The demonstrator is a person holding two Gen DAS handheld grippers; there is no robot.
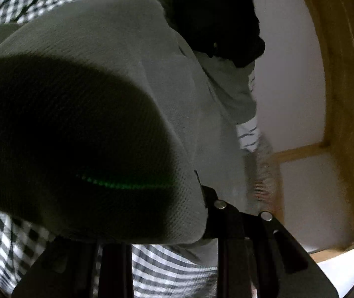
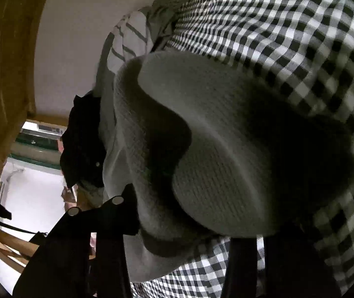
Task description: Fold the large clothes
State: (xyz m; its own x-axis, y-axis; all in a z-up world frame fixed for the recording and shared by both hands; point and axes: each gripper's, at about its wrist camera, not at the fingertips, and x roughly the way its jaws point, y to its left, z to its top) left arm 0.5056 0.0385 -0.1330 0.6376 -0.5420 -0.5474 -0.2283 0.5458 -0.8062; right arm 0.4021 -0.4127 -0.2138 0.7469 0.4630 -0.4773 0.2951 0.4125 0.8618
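Closest to both cameras, a pale waffle-knit garment bulges right up against the lenses, bunched thick between the fingers of each tool. The left gripper stands narrowly parted with the knit fabric filling the gap, so it appears clamped on a fold; the right gripper is partly closed with a heavy roll of the same cloth between its fingers, though shadow hides whether its pads truly press, so I cannot tell if that grip is secure. The garment lies on a black-and-white checked cover, gathered up toward its near edge. Beyond it sits a heap of other clothes: a striped cloth and a dark garment, touching the knit piece. Farther off are a white wall and wooden framing. The risks: a thick, uneven bite may slip out under tension, the checked cover may be pinched along, and the neighbouring heap may be dragged.
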